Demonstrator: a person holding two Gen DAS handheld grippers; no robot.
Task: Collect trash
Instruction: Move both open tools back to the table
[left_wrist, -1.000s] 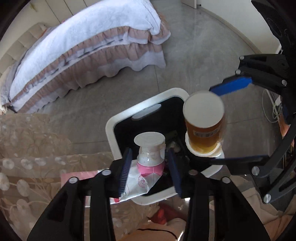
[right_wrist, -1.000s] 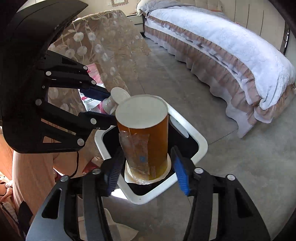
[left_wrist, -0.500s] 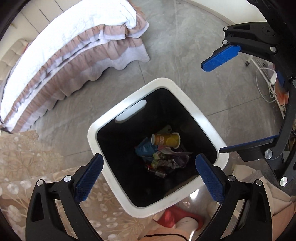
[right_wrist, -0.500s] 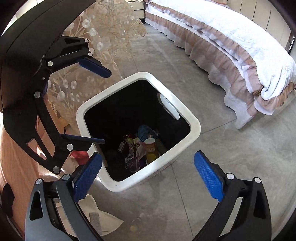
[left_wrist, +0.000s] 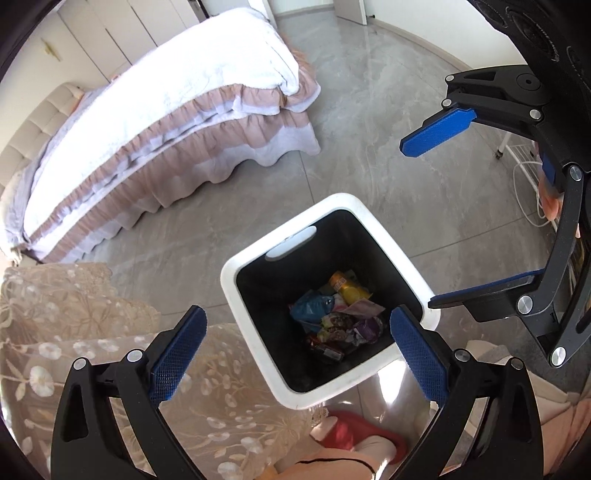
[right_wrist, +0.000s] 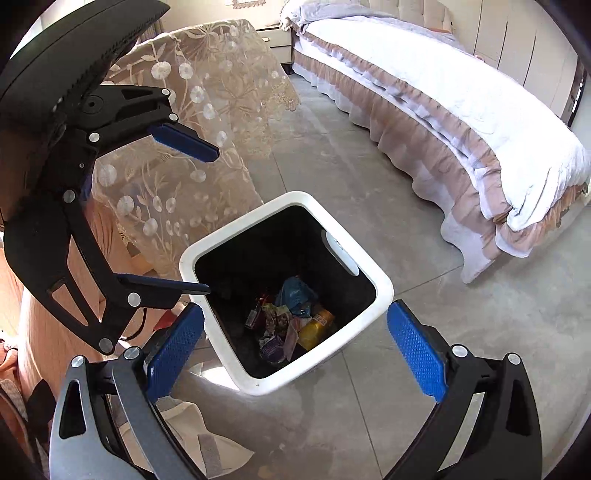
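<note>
Above one white bin (left_wrist: 391, 236), two grippers (left (left_wrist: 295, 354), right (right_wrist: 291, 350)) wide, empty, one yellow bottle (left_wrist: 347, 290) inside.

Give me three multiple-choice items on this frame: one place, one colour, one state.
1. Where does the yellow-orange cylindrical can lie?
A. on the bed
B. inside the white square-rimmed trash bin
C. on the grey floor

2. What colour are the pads of the tongs?
A. blue
B. red
C. green

3. What state are the left tongs and right tongs in?
A. both clamped on trash
B. one holding a cup
C. both open and empty

Answers: B, the can sits among wrappers at the bin's bottom; A, every pad shows blue; C, nothing sits between either pair.
</note>
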